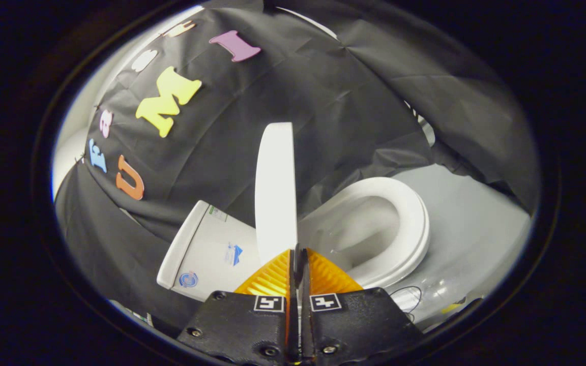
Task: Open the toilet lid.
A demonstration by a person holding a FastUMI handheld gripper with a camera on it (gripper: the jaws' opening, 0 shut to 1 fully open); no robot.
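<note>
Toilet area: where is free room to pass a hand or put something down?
Bare grey floor lies beyond the white oval seat. The open bowl inside the seat is free too. It is crowded where the orange-fingered gripper pinches the raised white lid, beside the white tank.

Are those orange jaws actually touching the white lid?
Touching: in the gripper view the gripper has both jaws closed on the raised lid's edge, no gap visible.

gripper [297, 254] pinching raised toilet lid [275, 188]
</note>
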